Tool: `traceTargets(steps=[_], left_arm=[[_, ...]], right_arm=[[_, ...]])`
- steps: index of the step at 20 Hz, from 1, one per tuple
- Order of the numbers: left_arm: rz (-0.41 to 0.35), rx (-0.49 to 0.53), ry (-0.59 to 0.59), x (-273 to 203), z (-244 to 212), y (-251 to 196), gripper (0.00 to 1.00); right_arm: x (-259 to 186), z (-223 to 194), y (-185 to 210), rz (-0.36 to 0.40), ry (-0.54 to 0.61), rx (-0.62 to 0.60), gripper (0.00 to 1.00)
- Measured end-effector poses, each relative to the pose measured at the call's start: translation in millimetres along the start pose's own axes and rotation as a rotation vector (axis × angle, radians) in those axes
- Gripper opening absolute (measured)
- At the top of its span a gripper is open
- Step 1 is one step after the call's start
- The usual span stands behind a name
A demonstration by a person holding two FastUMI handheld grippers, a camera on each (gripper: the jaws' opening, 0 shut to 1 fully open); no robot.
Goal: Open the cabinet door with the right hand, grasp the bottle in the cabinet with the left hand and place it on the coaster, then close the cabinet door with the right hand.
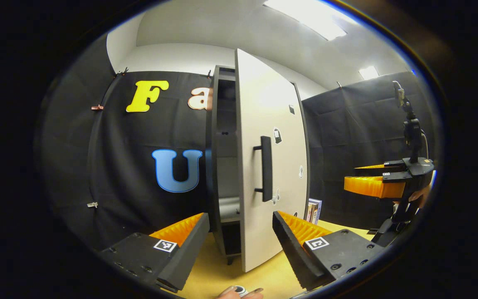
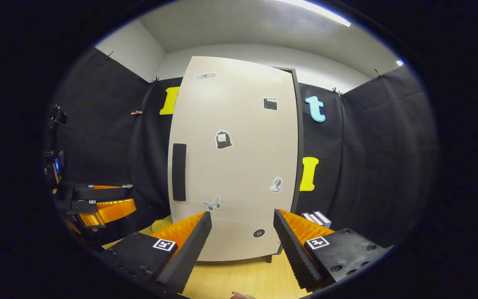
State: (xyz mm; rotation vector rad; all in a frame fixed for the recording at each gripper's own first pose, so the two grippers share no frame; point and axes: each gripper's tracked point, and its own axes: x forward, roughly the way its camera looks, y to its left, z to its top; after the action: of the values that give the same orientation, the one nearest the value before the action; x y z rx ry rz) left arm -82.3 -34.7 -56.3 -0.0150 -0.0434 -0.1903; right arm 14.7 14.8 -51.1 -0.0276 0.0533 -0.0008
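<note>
The cabinet [image 1: 222,166] stands on the wooden table with its pale door [image 1: 272,137] swung part-way open, and the edge of the door faces me. A black bar handle [image 1: 266,168] runs down the door. Inside the dark cabinet, on a low shelf, is a silvery shape [image 1: 228,207]; I cannot tell whether it is the bottle. My left gripper [image 1: 241,236] is open in front of the gap and holds nothing. My right gripper [image 2: 241,216] is open, facing the door front [image 2: 239,166] and apart from the handle [image 2: 179,172]. It also shows at the right of the left gripper view [image 1: 361,176].
Books [image 2: 318,218] stand right of the cabinet base. The wooden tabletop [image 1: 218,270] runs in front of the cabinet. The left gripper [image 2: 114,198] hangs at the left of the right gripper view. Black cloth walls close in the booth.
</note>
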Motion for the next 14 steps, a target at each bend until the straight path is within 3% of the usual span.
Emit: traceTargets(steps=[14], left_arm=[[0.078, 0.065, 0.004, 23, 8, -48, 0.96]], right_arm=[[24, -2, -31, 0.12, 0.005, 0.046, 0.98]])
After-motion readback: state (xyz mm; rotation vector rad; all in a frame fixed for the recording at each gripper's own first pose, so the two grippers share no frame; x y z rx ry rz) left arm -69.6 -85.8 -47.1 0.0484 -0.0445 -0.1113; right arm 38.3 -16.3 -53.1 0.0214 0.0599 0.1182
